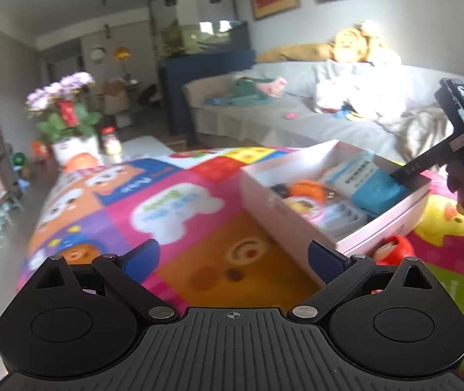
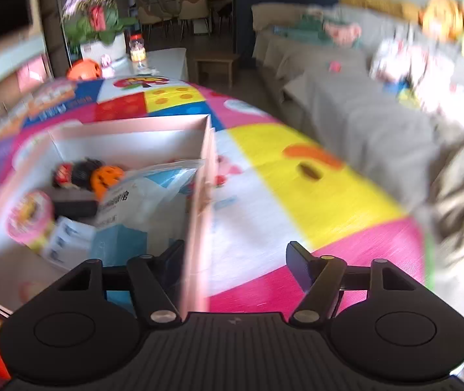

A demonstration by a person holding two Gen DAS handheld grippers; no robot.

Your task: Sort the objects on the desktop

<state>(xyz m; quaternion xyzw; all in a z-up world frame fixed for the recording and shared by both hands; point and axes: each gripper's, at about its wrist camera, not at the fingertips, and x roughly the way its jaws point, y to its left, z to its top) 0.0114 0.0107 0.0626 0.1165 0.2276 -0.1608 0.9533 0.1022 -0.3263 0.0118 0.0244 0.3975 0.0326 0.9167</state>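
Observation:
A shallow pink-and-white box [image 1: 385, 224] lies on the colourful cartoon mat [image 1: 179, 202]. Inside it are a blue tissue pack [image 1: 367, 184], an orange ball [image 1: 306, 189], a round pink toy [image 2: 30, 218] and other small items. My left gripper [image 1: 234, 257] hovers open over the mat in front of the box, with nothing between its fingers. My right gripper [image 2: 235, 260] is open and straddles the box's right wall [image 2: 199, 215], one finger inside by the tissue pack [image 2: 118, 244] and one outside. In the left wrist view one of the right gripper's fingers [image 1: 414, 166] dips into the box's far end.
A red doll [image 1: 394, 249] lies on the mat against the box's near side. At the table's far end stand a flower pot [image 1: 69, 120], a jar [image 1: 111, 141] and an orange toy [image 1: 80, 161]. A grey sofa [image 1: 280, 120] with plush toys runs behind.

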